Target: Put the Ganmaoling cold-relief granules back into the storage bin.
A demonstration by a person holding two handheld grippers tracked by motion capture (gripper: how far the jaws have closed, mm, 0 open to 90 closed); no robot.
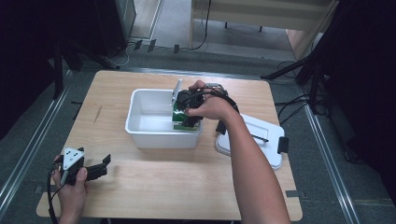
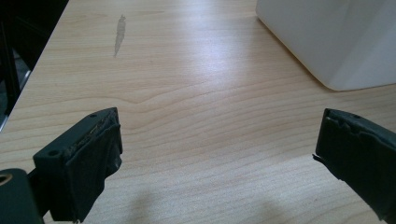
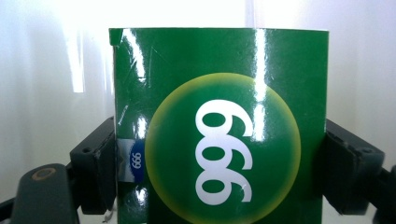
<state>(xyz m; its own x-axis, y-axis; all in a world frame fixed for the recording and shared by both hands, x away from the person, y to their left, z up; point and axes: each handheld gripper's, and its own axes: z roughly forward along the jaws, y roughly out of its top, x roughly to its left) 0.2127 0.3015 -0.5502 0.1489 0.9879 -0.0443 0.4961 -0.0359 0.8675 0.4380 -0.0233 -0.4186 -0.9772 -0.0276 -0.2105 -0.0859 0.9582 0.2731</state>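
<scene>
Evidently the right gripper [image 1: 189, 111] clamped both jaws on the green box [image 3: 219, 126] by its sides to carry it upright inside the white tub [image 1: 140, 128], while the left gripper [image 2: 219, 158], spread wide and empty, waited over the table [image 2: 196, 93].

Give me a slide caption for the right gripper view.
Right gripper clamps a green box marked 999 against the white bin wall.

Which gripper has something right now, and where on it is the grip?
The right gripper holds the green box, jaws pressing its two opposite side faces, low on the box, inside the white tub. The left gripper is open and holds nothing.
</scene>
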